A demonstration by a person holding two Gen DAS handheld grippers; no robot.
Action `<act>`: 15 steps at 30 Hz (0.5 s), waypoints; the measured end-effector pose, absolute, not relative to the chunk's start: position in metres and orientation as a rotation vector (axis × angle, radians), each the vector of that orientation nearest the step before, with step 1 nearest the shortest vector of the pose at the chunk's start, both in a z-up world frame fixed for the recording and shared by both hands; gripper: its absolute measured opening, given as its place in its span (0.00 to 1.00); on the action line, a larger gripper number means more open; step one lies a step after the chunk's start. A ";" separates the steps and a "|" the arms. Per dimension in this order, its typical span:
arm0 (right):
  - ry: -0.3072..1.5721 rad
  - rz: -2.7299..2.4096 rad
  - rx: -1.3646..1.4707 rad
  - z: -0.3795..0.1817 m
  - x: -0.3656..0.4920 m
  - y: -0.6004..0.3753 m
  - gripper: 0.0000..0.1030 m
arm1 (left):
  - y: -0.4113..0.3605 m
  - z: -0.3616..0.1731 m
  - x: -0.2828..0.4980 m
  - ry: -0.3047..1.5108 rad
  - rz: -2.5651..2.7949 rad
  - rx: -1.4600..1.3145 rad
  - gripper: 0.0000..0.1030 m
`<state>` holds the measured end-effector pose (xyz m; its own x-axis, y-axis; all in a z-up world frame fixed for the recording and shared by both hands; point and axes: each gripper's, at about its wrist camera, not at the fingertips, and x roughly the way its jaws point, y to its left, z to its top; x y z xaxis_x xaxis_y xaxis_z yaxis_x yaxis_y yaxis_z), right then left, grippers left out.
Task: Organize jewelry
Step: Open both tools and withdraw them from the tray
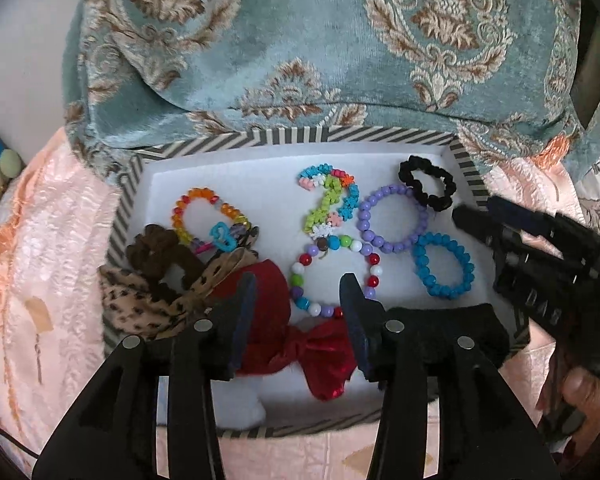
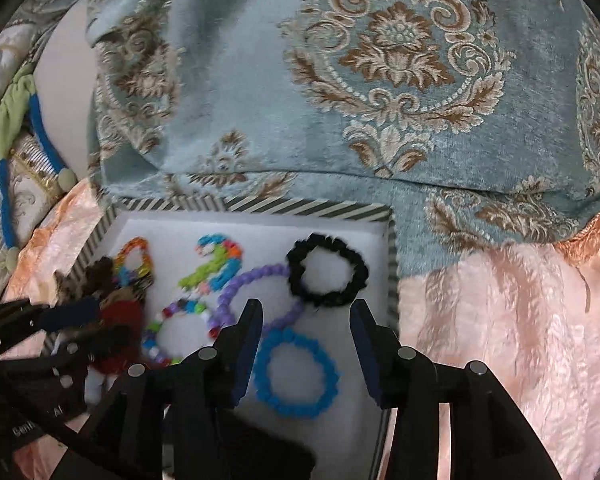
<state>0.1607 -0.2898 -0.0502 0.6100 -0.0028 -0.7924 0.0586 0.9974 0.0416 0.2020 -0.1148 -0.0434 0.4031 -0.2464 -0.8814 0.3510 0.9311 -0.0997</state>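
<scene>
A striped-rimmed box (image 1: 292, 136) with a white floor holds the jewelry. Inside lie a purple bead bracelet (image 1: 366, 216), a blue bead bracelet (image 1: 466, 268), a black scrunchie (image 1: 408, 174), a mixed-colour bead bracelet (image 1: 298, 268), a red bow (image 1: 324, 348) and a brown scrunchie (image 1: 152, 252). My left gripper (image 1: 298, 284) hangs open over the red bow and the mixed bracelet, its pads pressing on nothing. My right gripper (image 2: 306, 312) is open above the blue bracelet (image 2: 300, 410), just short of the black scrunchie (image 2: 296, 268), and holds nothing.
A teal patterned cushion (image 1: 300, 40) lies against the box's far rim. Pink bedspread (image 2: 500, 320) surrounds the box. A leopard-print bow (image 1: 140, 304) and an orange bead bracelet (image 1: 188, 200) fill the box's left side. A green and blue cord (image 2: 4, 120) lies far left.
</scene>
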 end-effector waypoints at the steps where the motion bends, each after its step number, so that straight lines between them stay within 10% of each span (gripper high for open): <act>1: 0.918 -0.035 0.069 -0.049 0.151 -0.287 0.42 | -0.112 -0.040 0.199 1.087 -0.375 0.098 0.44; 15: 0.897 0.006 0.152 -0.023 0.094 -0.249 0.53 | -0.076 0.003 0.145 0.996 -0.288 0.058 0.44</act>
